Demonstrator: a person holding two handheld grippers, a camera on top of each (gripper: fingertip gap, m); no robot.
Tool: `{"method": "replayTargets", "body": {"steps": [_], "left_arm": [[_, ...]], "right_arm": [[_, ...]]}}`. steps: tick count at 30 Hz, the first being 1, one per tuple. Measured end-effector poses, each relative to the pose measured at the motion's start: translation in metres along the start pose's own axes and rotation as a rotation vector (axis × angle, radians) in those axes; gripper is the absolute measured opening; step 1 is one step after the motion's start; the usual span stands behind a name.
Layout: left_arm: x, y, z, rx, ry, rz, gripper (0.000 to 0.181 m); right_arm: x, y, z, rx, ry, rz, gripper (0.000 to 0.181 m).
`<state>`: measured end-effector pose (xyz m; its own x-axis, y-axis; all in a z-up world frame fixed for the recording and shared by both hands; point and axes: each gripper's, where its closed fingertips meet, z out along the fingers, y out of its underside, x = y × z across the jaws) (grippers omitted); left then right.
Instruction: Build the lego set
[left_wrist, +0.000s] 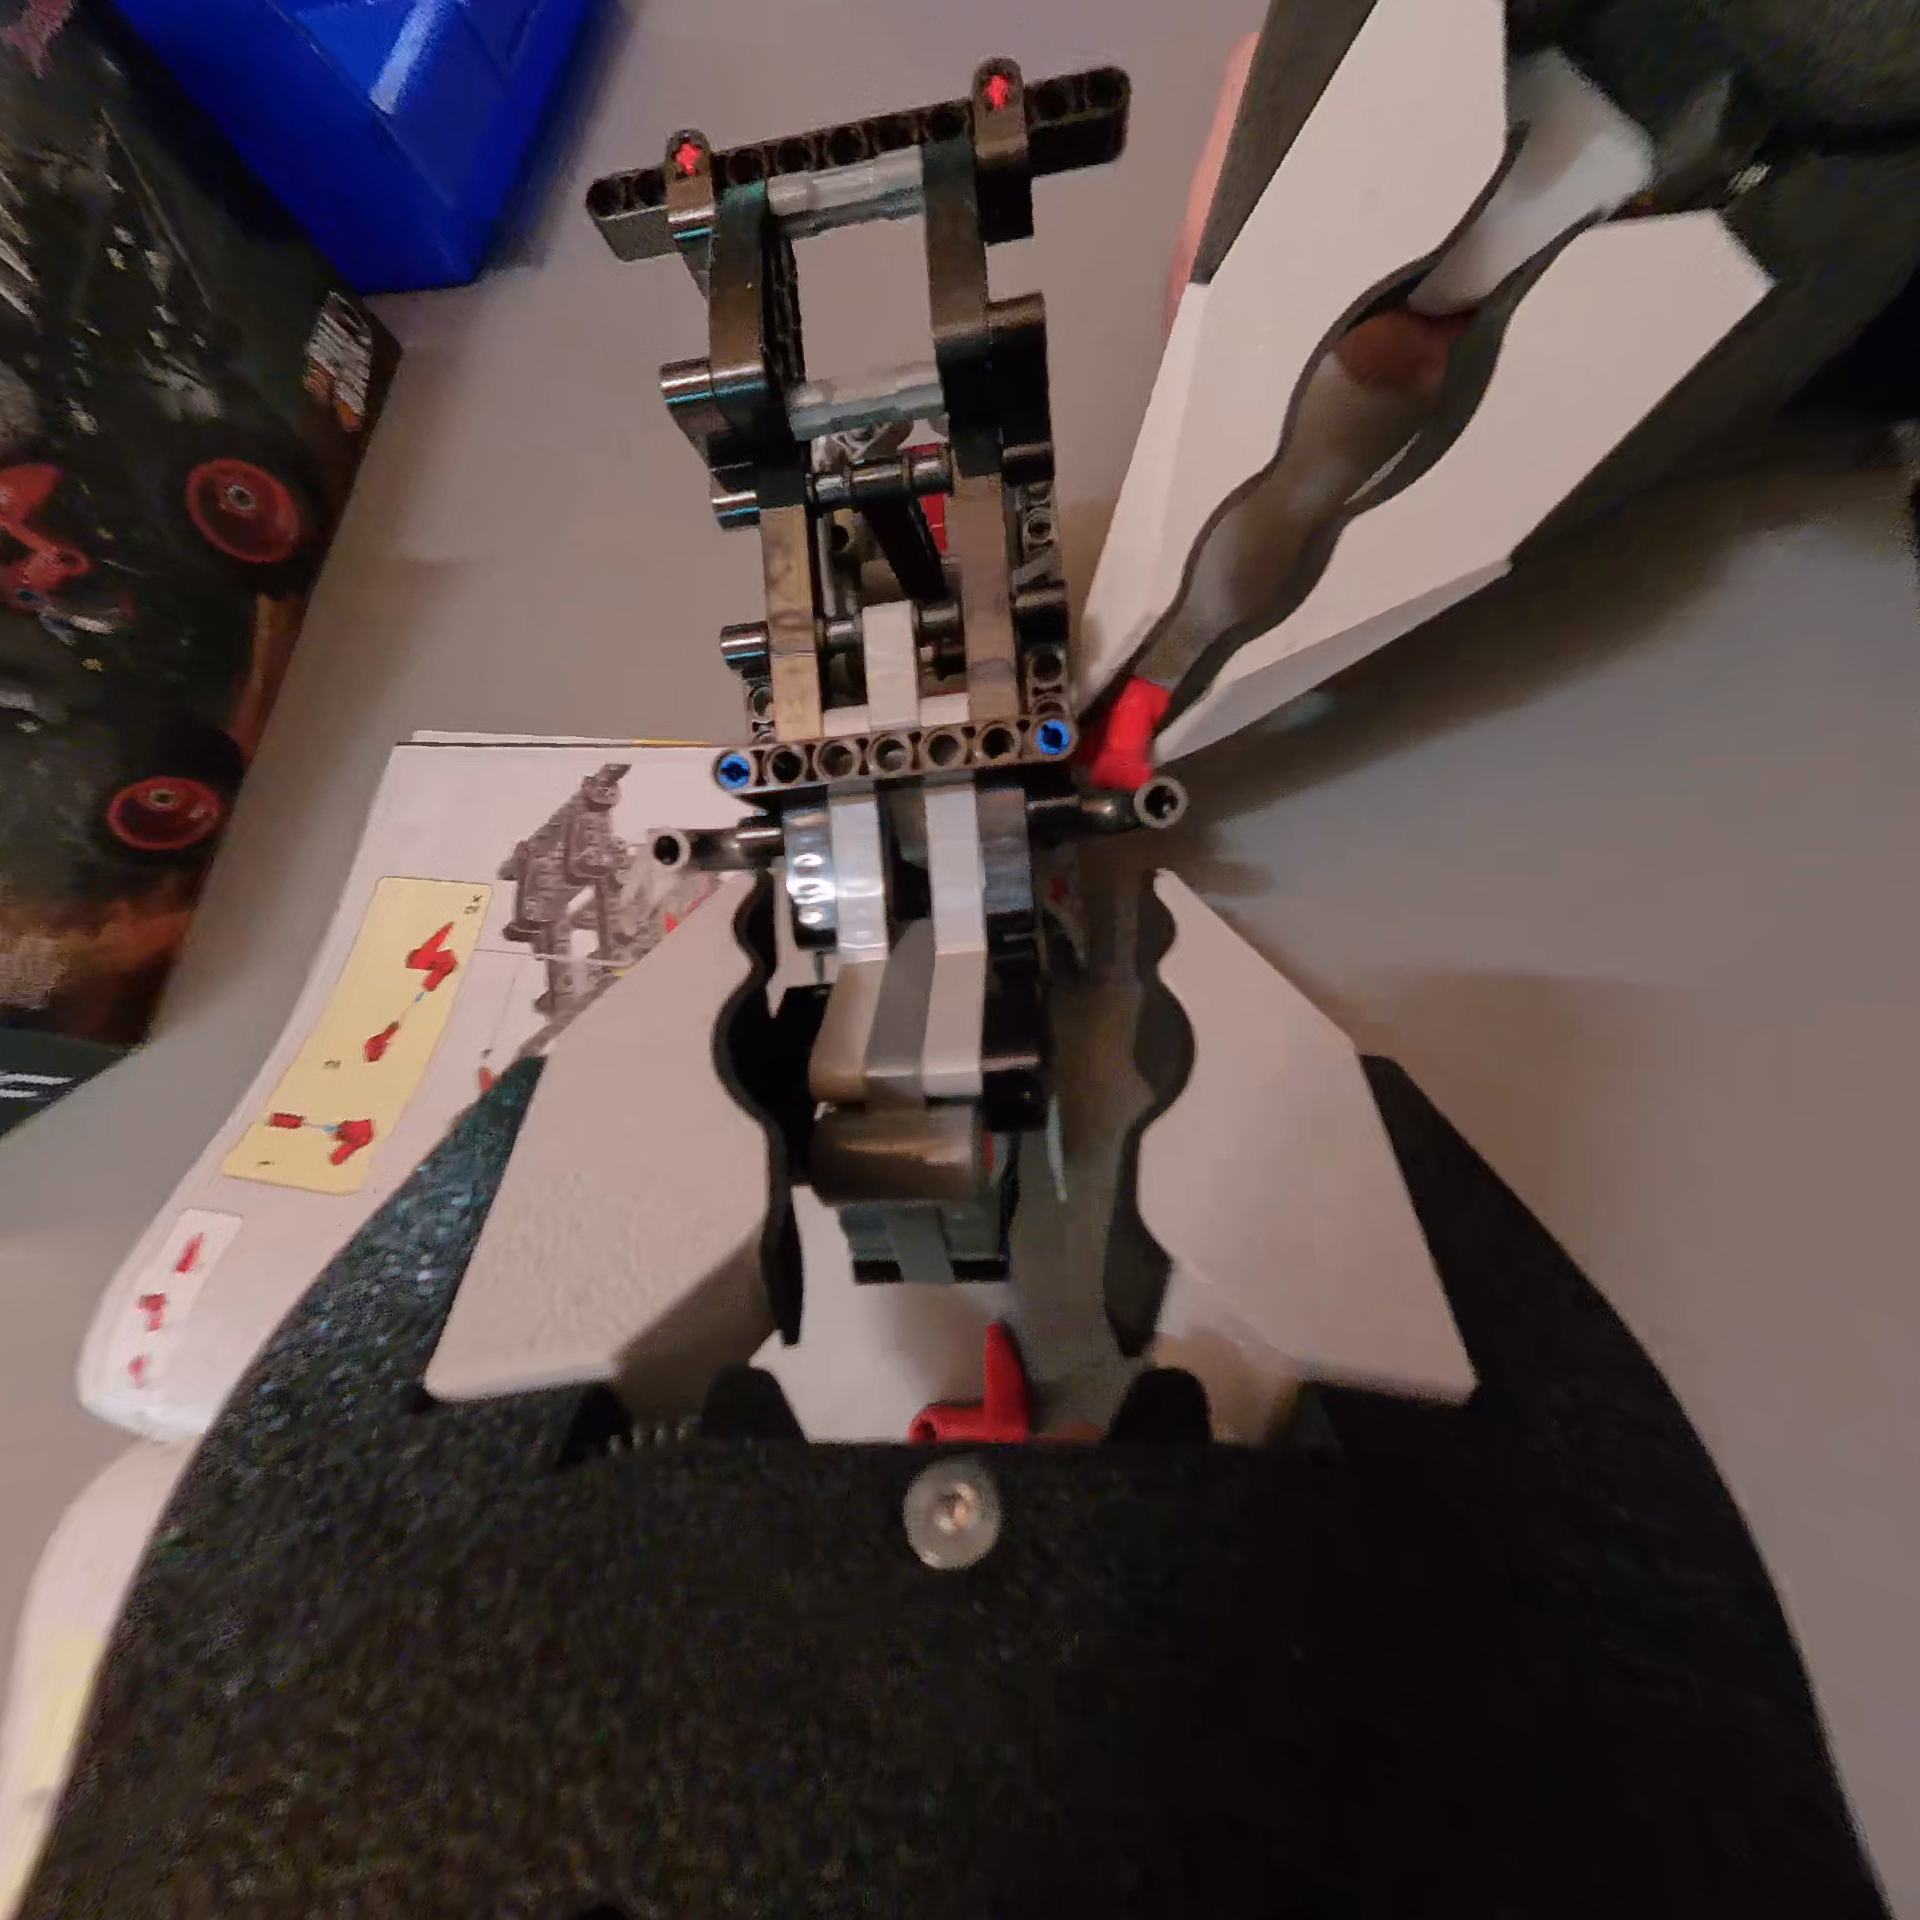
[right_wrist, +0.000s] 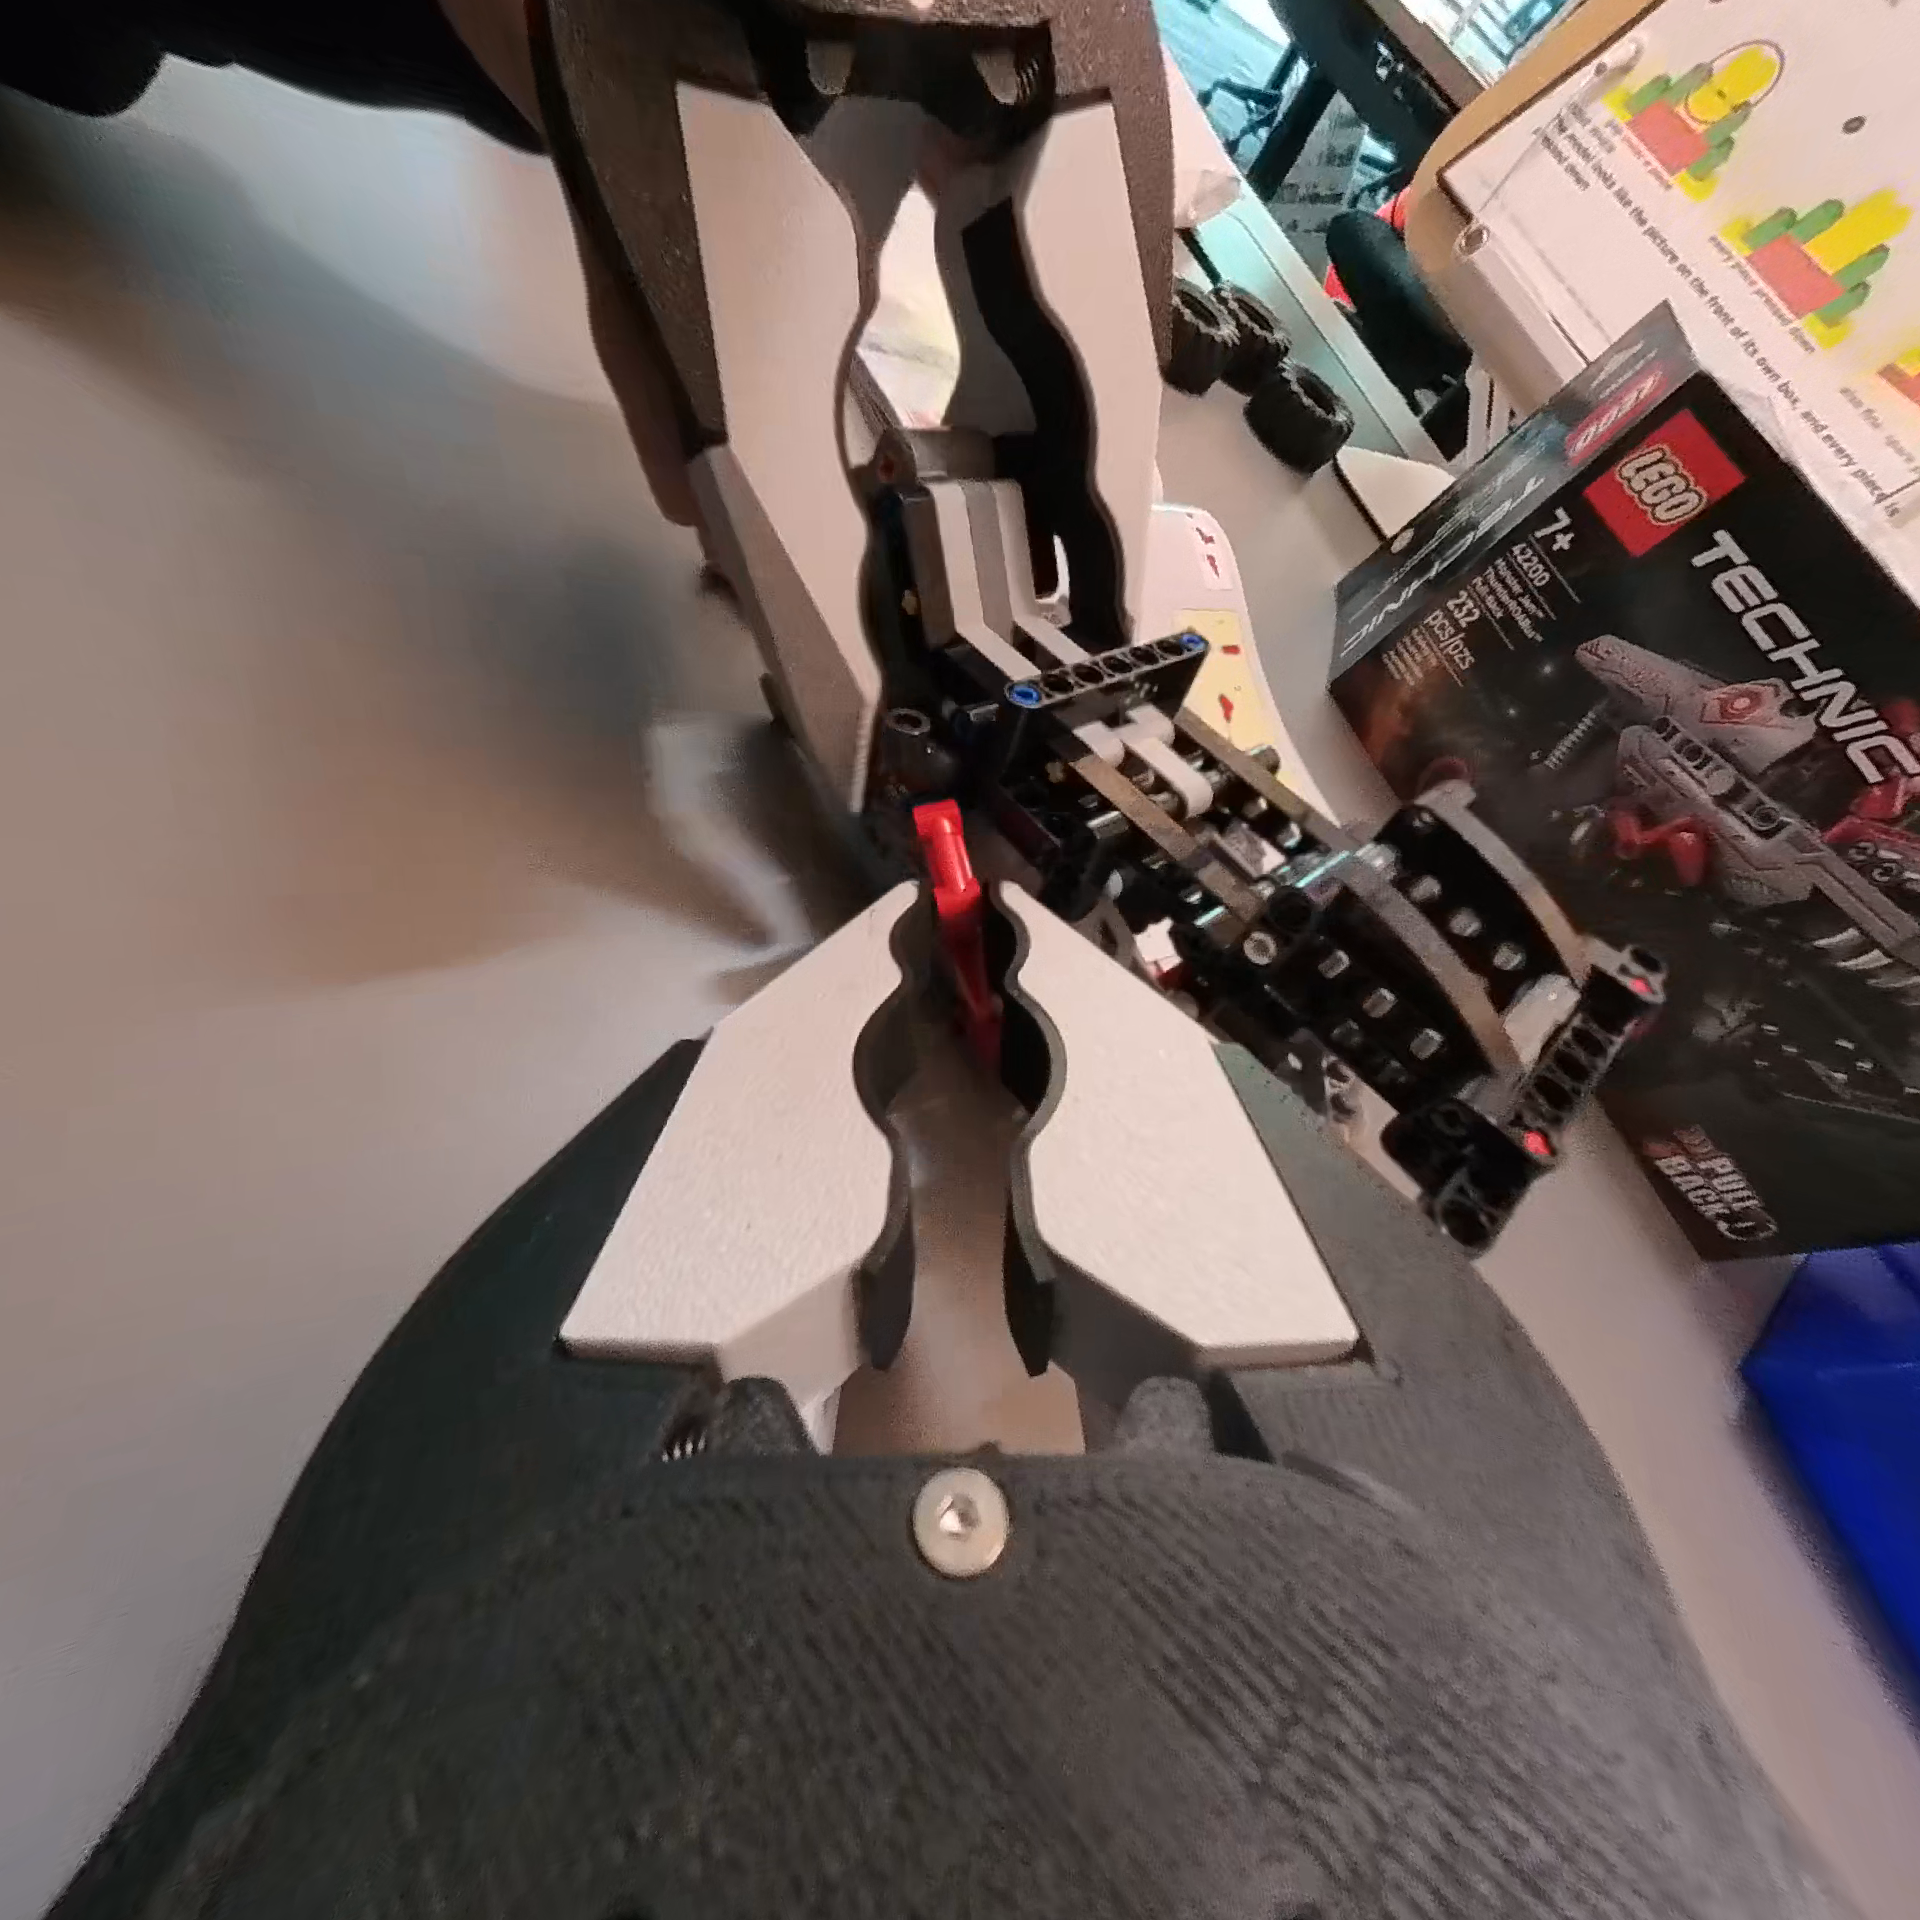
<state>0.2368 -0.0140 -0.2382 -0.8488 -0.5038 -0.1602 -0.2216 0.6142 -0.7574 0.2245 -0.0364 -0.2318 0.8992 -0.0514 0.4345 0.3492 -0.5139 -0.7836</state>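
Note:
My left gripper (left_wrist: 940, 935) is shut on the near end of the black and grey lego chassis (left_wrist: 883, 468), which points away from it above the table. My right gripper (left_wrist: 1169, 717) comes in from the upper right, shut on a small red piece (left_wrist: 1120, 736) that touches the chassis's right side by a blue pin. In the right wrist view, the right gripper (right_wrist: 961, 914) holds the red piece (right_wrist: 948, 852) upright against the chassis (right_wrist: 1299, 914). The left gripper (right_wrist: 977, 644) reaches down from the top of that view.
The instruction booklet (left_wrist: 416, 987) lies open under the left gripper. The lego box (right_wrist: 1662, 779) and a blue bin (right_wrist: 1829, 1455) stand beyond the chassis. Black tyres (right_wrist: 1247, 353) lie farther back. Another red piece (left_wrist: 987, 1392) shows near the left gripper's base.

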Motion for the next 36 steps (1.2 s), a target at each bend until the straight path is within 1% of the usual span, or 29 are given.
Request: {"method": "replayTargets", "body": {"steps": [1, 2, 3, 4, 8, 12, 16, 18, 20, 22, 24, 26, 28, 30, 32, 34, 36], "left_arm": [[0.003, -0.002, 0.0, 0.01, 0.028, -0.034, 0.078], [0.003, -0.004, 0.001, 0.021, 0.034, -0.063, 0.084], [0.002, -0.005, 0.002, 0.026, 0.028, -0.075, 0.086], [0.0, -0.005, 0.002, 0.024, 0.013, -0.069, 0.083], [-0.012, -0.001, 0.004, 0.012, -0.102, 0.023, 0.063], [-0.009, -0.003, 0.006, 0.024, -0.079, 0.009, 0.067], [-0.008, -0.002, 0.004, 0.021, -0.071, 0.116, 0.066], [-0.012, -0.006, -0.001, 0.035, -0.099, 0.094, 0.072], [-0.007, -0.015, -0.012, 0.088, -0.087, 0.107, 0.072], [-0.008, -0.023, -0.024, 0.137, -0.146, 0.17, 0.069], [-0.003, -0.026, -0.03, 0.141, -0.176, 0.228, 0.066], [0.013, -0.032, -0.033, 0.154, -0.178, 0.297, 0.061], [0.037, -0.036, -0.031, 0.166, -0.173, 0.418, 0.05], [0.05, -0.032, -0.023, 0.119, -0.227, 0.562, 0.041], [0.051, -0.023, -0.013, 0.046, -0.305, 0.705, 0.04], [0.05, -0.021, -0.01, 0.025, -0.376, 0.832, 0.031], [0.053, -0.021, -0.008, 0.027, -0.398, 0.904, 0.02]], "right_arm": [[0.001, -0.001, 0.0, 0.004, 0.006, -0.006, 0.008], [0.001, -0.002, 0.001, 0.005, 0.012, -0.007, 0.007], [0.001, -0.003, 0.001, 0.008, 0.016, -0.01, 0.007], [0.0, -0.004, 0.001, 0.011, 0.018, -0.015, 0.007], [-0.001, -0.003, 0.001, 0.006, 0.004, -0.02, 0.007], [-0.006, 0.0, 0.0, -0.036, -0.034, -0.048, 0.007], [-0.014, 0.008, 0.0, -0.106, -0.076, -0.056, 0.007], [-0.012, 0.011, 0.0, -0.129, -0.055, -0.067, 0.007], [-0.014, 0.011, -0.002, -0.124, -0.058, -0.061, 0.007], [-0.014, 0.009, -0.003, -0.101, -0.057, -0.033, 0.007], [-0.016, 0.007, -0.003, -0.069, -0.076, 0.003, 0.007], [-0.016, 0.008, -0.004, -0.067, -0.079, 0.016, 0.007], [-0.016, 0.009, -0.005, -0.079, -0.08, 0.021, 0.007], [-0.021, 0.006, -0.008, -0.065, -0.106, 0.04, 0.007], [-0.028, 0.005, -0.009, -0.06, -0.147, 0.074, 0.007], [-0.032, 0.002, -0.011, -0.056, -0.177, 0.099, 0.007], [-0.036, -0.002, -0.013, -0.043, -0.206, 0.137, 0.007]]}}
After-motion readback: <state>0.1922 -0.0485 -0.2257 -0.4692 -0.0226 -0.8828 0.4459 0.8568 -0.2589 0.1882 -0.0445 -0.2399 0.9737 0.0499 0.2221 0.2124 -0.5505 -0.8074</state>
